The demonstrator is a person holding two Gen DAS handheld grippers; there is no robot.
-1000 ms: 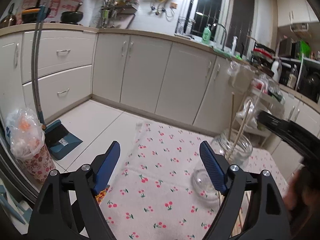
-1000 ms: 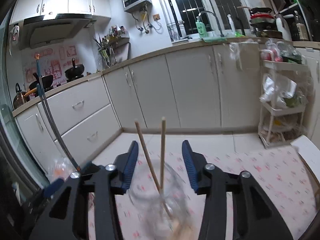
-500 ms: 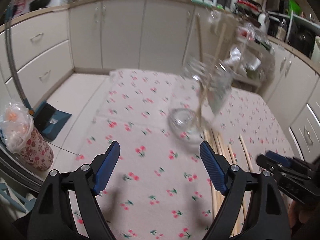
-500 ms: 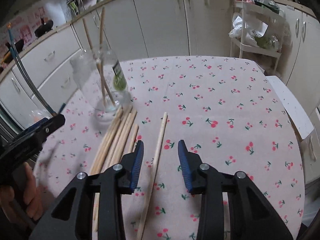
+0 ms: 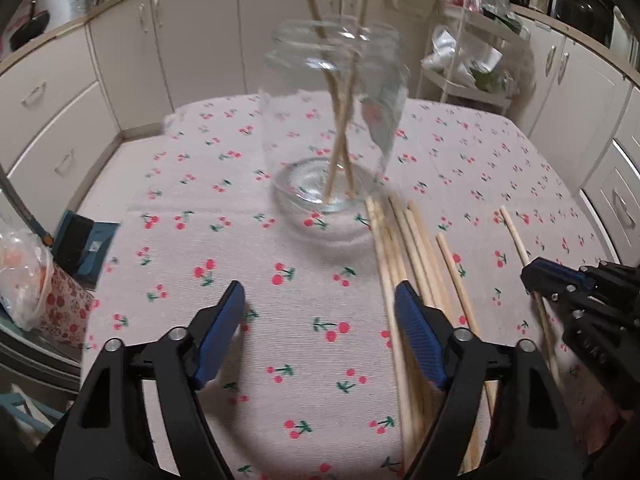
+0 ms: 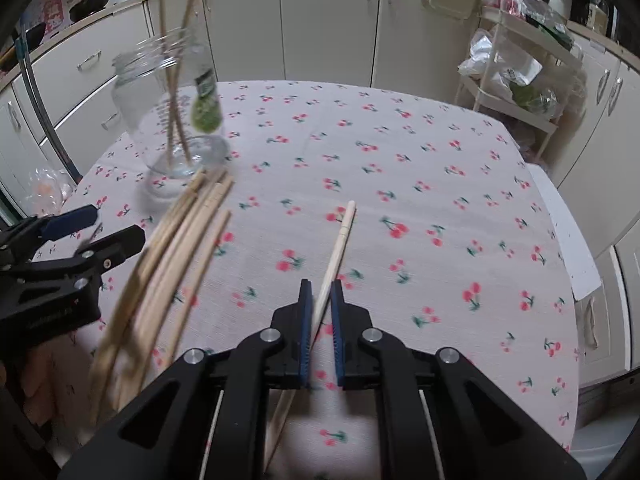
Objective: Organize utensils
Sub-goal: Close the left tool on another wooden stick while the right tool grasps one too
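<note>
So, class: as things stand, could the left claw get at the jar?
Probably yes. The left claw is open, facing the jar across bare cloth; the loose chopsticks lie to one side.

Matt wooden chopsticks (image 5: 416, 248), clear glossy glass jar (image 5: 332, 120), woven cloth tablecloth (image 6: 400, 160)

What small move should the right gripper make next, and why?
Probably lift. The right gripper is shut on the lone chopstick, which lies flat on the tablecloth, while the glass jar already holds two.
</note>
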